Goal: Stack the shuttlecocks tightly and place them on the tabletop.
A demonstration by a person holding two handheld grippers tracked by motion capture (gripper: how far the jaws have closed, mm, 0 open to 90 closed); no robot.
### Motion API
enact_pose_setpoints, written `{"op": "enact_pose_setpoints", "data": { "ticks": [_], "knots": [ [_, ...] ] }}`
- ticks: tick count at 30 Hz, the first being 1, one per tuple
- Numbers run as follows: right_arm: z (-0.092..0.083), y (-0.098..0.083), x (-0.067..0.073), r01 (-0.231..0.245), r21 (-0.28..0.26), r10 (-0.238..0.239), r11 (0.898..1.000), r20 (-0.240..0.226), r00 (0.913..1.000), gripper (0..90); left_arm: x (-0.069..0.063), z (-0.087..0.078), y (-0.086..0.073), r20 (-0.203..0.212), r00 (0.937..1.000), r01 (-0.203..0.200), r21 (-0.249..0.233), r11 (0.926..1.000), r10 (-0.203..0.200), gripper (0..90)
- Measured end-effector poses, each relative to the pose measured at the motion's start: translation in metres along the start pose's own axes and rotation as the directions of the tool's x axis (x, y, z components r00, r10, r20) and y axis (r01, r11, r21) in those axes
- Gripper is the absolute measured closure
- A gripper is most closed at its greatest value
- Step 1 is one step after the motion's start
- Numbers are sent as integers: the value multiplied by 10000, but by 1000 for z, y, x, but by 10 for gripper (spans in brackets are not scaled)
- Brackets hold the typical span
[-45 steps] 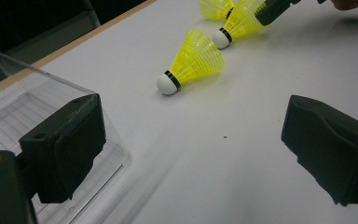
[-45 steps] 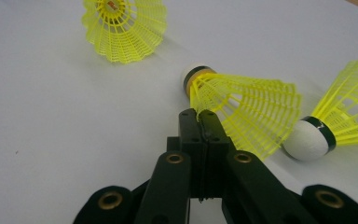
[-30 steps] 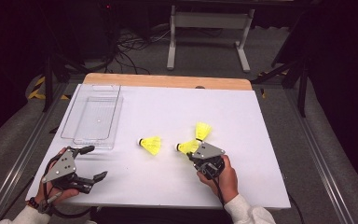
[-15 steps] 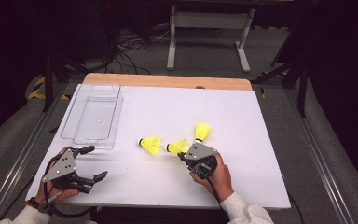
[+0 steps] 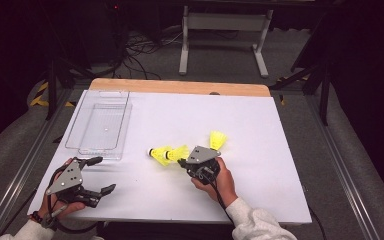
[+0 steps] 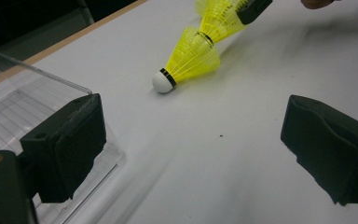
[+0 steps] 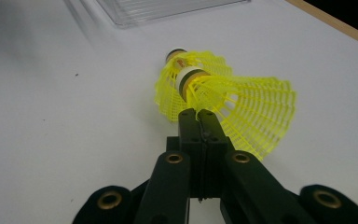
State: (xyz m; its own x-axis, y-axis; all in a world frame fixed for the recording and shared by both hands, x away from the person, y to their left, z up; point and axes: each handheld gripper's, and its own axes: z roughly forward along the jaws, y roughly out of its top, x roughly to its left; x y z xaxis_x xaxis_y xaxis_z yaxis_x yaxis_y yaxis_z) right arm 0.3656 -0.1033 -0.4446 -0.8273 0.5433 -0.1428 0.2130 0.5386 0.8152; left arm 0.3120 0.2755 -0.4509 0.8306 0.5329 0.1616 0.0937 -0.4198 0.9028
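Two shuttlecocks meet mid-counter, one pinched by the right gripper.

Left gripper (image 5: 96,175) rests near the clear tray (image 5: 100,127), jaws wide open on nothing. The lying shuttlecock (image 5: 159,155) touches the held shuttlecock (image 5: 179,151), whose skirt the right gripper (image 7: 198,114) clamps; its view shows the pinched mesh. A third shuttlecock (image 5: 217,139) stands beyond.

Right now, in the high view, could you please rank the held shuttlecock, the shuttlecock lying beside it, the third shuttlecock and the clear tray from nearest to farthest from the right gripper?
1. Held shuttlecock: pinched by its skirt in the right gripper.
2. Lying shuttlecock: just left of the held one. Third shuttlecock: up and to the right. Too close to call.
3. Clear tray: far left, near the table's left edge.
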Motion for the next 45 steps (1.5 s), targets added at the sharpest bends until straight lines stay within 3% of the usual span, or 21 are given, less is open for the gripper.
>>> {"op": "enact_pose_setpoints", "data": {
  "ticks": [8, 14, 20, 25, 27, 31, 45],
  "knots": [
    [18, 1, -4, -255, -94, 254, 9996, -124, 9996, 899, 0, 2, 0, 118, 9999, -23, 148, 9999, 21, 74],
    [32, -1, 1, -119, 252, 123, 9996, -156, 9998, 879, 0, 2, -1, 133, 9999, -24, 137, 9999, 22, 74],
    [40, -7, 1, -64, 980, 83, 9952, -195, 9998, 753, 0, 1, -1, 154, 9999, -20, 131, 9999, 18, 74],
    [40, -8, -3, -248, 1119, 267, 9934, -161, 9995, 675, 1, 0, -1, 148, 9999, -2, 114, 9999, 0, 74],
    [40, -8, -4, -320, 1118, 347, 9932, -221, 9992, 699, 1, 0, -1, 121, 9999, -11, 111, 9999, 10, 74],
    [39, -5, -2, 65, 1073, -37, 9942, -260, 9997, 883, 0, 1, -1, 116, 9999, 5, 139, 9999, -6, 77],
    [39, 6, -2, 292, 491, -282, 9984, -198, 9994, 900, 0, 2, -1, 216, 9998, -3, 155, 9999, 0, 78]
  ]
}}
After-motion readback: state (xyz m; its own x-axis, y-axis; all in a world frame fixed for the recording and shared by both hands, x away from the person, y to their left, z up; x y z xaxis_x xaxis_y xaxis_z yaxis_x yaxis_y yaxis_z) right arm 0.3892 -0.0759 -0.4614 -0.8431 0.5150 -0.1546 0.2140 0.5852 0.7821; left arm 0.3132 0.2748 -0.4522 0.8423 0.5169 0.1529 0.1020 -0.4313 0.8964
